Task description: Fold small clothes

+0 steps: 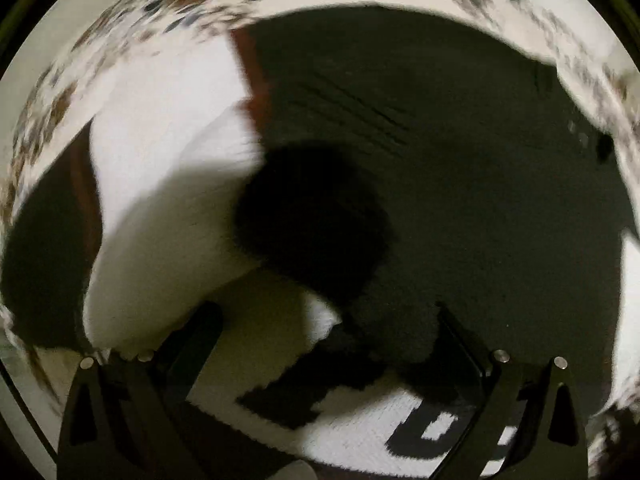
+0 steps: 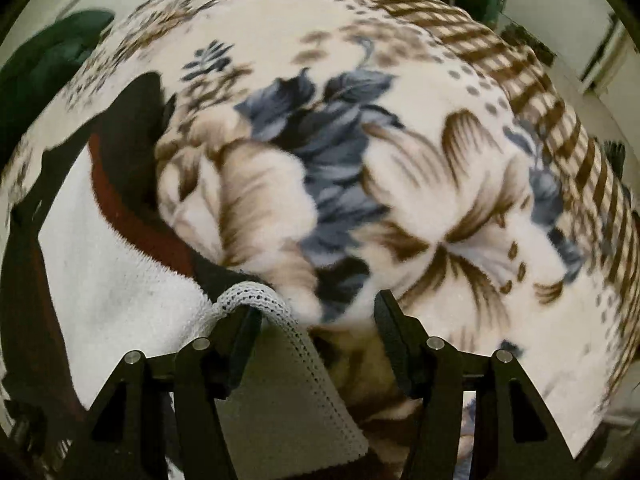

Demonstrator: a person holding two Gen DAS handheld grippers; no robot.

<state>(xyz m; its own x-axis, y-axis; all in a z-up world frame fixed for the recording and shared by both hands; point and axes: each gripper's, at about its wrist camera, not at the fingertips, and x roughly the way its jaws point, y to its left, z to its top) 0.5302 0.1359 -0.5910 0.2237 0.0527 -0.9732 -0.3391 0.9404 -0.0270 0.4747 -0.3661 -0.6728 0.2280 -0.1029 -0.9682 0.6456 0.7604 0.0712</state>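
A knit sweater with dark green, white and rust-red blocks lies on a floral blanket. In the left wrist view its dark green body (image 1: 460, 168) fills the middle and a white part (image 1: 160, 184) lies at the left. My left gripper (image 1: 324, 344) is open just above the sweater, over a white patch with black letters (image 1: 360, 432). In the right wrist view the sweater's white part (image 2: 120, 280) and red band (image 2: 132, 216) lie at the left. My right gripper (image 2: 316, 312) is open, and a white ribbed cuff (image 2: 276, 344) drapes over its left finger (image 2: 236, 328).
The floral blanket (image 2: 400, 184) with blue and brown flowers and a brown checked border covers the surface under the sweater. A dark green cloth (image 2: 44, 56) lies at the far left edge of the blanket. Room furniture shows dimly at the top right.
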